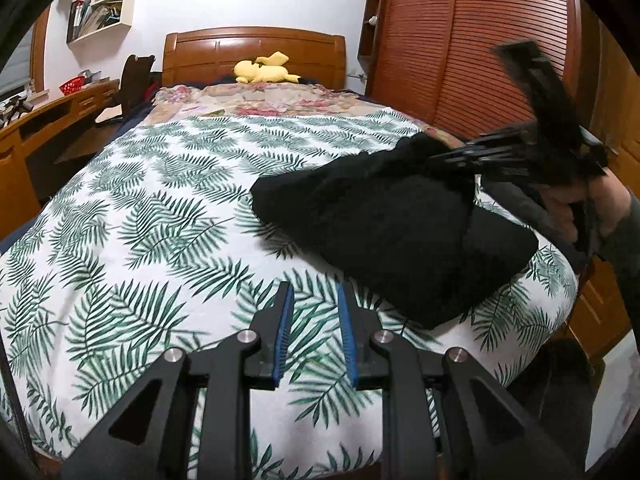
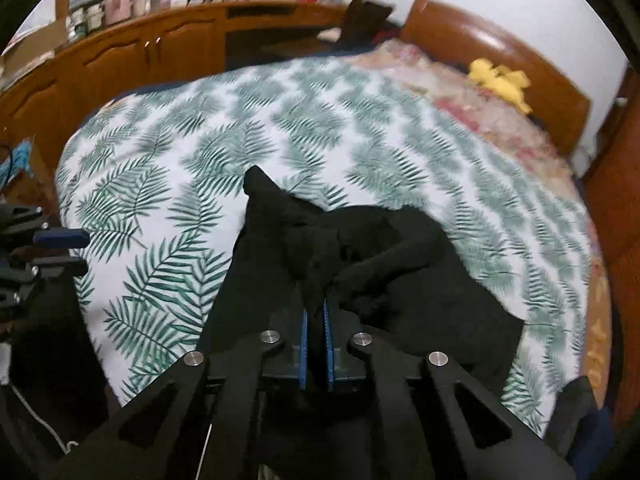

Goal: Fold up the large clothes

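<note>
Nearest, the right claw pinches a bunched fold of the black garment lying on the bed near its edge. Left claw hovers slightly parted, empty. Yellow plush sits by the headboard.

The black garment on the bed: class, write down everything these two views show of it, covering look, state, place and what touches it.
The black garment is a soft, matte, knit-looking cloth with no visible print, lying bunched and partly folded on the leaf-print bedspread, near the bed's foot corner. One bunched part is lifted, pinched in the right gripper, whose blue-padded jaws are closed on it. The left gripper is apart from it, with nothing between its jaws. Sleeves or collar cannot be told.
</note>
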A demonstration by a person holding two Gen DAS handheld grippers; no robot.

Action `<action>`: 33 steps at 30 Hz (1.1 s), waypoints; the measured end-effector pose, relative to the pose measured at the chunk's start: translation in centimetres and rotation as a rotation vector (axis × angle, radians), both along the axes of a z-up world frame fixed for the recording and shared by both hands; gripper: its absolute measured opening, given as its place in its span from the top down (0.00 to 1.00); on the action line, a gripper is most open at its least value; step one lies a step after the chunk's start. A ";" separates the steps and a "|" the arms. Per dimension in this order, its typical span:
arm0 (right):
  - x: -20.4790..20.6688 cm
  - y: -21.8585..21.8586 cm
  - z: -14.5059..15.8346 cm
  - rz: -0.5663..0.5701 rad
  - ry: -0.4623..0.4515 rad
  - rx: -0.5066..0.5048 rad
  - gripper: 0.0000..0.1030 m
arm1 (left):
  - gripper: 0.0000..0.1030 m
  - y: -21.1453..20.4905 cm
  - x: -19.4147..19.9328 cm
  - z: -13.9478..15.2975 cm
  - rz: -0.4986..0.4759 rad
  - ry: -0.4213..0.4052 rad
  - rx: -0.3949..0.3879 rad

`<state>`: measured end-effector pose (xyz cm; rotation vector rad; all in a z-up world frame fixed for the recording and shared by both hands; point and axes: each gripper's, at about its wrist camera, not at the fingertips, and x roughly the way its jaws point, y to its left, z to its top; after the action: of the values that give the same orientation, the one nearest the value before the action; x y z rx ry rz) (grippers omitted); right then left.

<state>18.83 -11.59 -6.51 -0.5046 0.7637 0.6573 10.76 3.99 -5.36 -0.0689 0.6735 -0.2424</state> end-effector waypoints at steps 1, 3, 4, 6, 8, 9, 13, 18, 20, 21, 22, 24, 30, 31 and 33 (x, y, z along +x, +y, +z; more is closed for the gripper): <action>-0.6 -0.8 0.5 -0.008 -0.023 0.025 0.97 | 0.81 -0.2 0.3 0.1 -0.006 -0.003 -0.007; -1.9 -3.4 1.9 -0.043 -0.087 0.081 0.98 | 0.81 -0.9 1.0 0.1 -0.024 -0.006 -0.018; -2.4 -4.6 2.4 -0.073 -0.112 0.100 0.98 | 0.81 -1.2 1.2 0.2 -0.035 -0.006 -0.021; -3.5 -8.0 3.4 -0.132 -0.160 0.157 0.98 | 0.81 -2.1 1.7 0.3 -0.057 -0.009 -0.024; -4.5 -11.3 3.8 -0.191 -0.195 0.177 0.98 | 0.80 -2.9 2.1 0.5 -0.080 -0.013 -0.022; -4.9 -13.4 3.7 -0.241 -0.200 0.187 0.98 | 0.80 -3.4 2.4 0.6 -0.094 -0.015 -0.021; -5.9 -19.6 1.9 -0.410 -0.182 0.191 0.98 | 0.80 -5.6 3.8 1.2 -0.147 -0.023 -0.030; -6.3 -23.6 -4.0 -0.514 0.001 0.153 0.98 | 0.78 -8.3 5.7 1.9 -0.194 -0.041 -0.011; -6.6 -23.4 -5.3 -0.523 0.020 0.139 0.98 | 0.78 -9.3 6.6 2.2 -0.210 -0.049 -0.003; -6.7 -23.2 -5.4 -0.528 0.022 0.144 0.98 | 0.78 -9.7 6.9 2.3 -0.214 -0.056 -0.002; -6.7 -23.2 -5.4 -0.539 0.026 0.147 0.98 | 0.78 -10.0 7.3 2.4 -0.221 -0.061 -0.004; -6.6 -23.1 -5.1 -0.555 0.028 0.145 0.95 | 0.78 -10.8 8.2 2.5 -0.237 -0.068 -0.013; -7.6 -22.4 -2.7 -0.594 -0.044 0.134 0.42 | 0.77 -13.0 10.4 1.9 -0.274 -0.072 -0.021; -7.8 -22.4 -2.2 -0.595 -0.062 0.142 0.42 | 0.77 -13.2 10.6 1.7 -0.277 -0.069 -0.017; -8.0 -21.9 -1.4 -0.584 -0.069 0.158 0.42 | 0.77 -13.5 11.1 1.2 -0.286 -0.061 -0.014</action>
<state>10.88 -33.49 -7.88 -0.1410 0.7400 0.1516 21.88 -9.50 -4.17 0.0219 0.6198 -0.5219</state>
